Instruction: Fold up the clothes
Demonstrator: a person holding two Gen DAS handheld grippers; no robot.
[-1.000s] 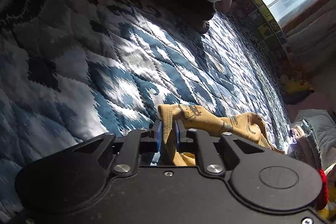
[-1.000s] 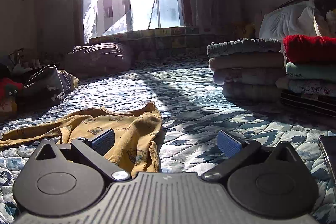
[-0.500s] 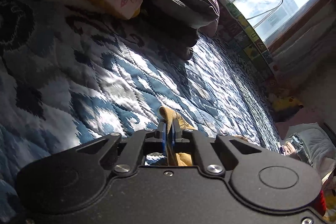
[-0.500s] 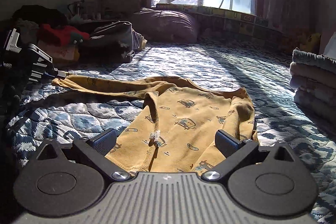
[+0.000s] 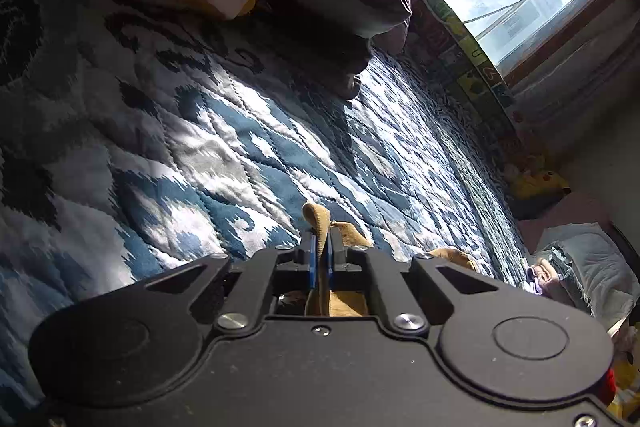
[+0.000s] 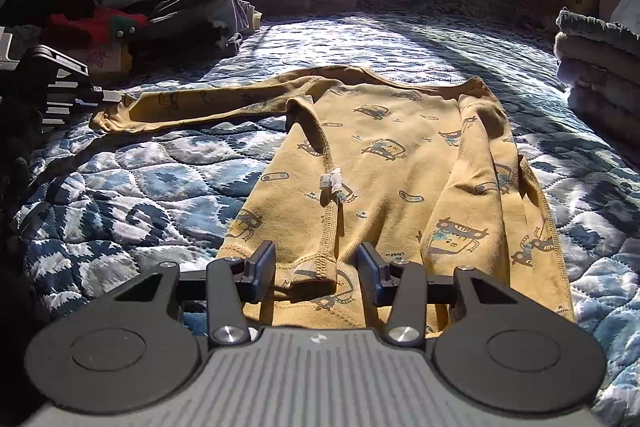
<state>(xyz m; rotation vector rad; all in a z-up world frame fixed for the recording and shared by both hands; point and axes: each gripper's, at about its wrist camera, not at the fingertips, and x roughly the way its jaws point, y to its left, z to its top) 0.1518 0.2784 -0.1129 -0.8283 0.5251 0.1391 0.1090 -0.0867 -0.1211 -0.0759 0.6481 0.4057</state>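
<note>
1. A mustard-yellow child's shirt (image 6: 384,163) with cartoon prints lies spread on a blue and white quilted bed (image 6: 132,195), filling the centre of the right wrist view.
2. One long sleeve (image 6: 192,103) stretches away to the left middle of that frame, where its cuff meets the left claw (image 6: 94,95).
3. In the left wrist view the left claw (image 5: 320,259) is pinched narrow on a fold of the yellow cloth, which sticks up between its blue pads (image 5: 313,259) at lower centre.
4. The right claw (image 6: 316,267) stands wide at the bottom centre of its frame, its two fingers either side of the shirt's near hem, where a folded seam edge lies between them. The fabric is not clamped.
5. A stack of folded clothes (image 6: 600,75) sits at the right edge of the right wrist view, well apart from the shirt.
6. A loose pile of clothes (image 6: 120,23) lies at upper left, beyond the sleeve.
</note>
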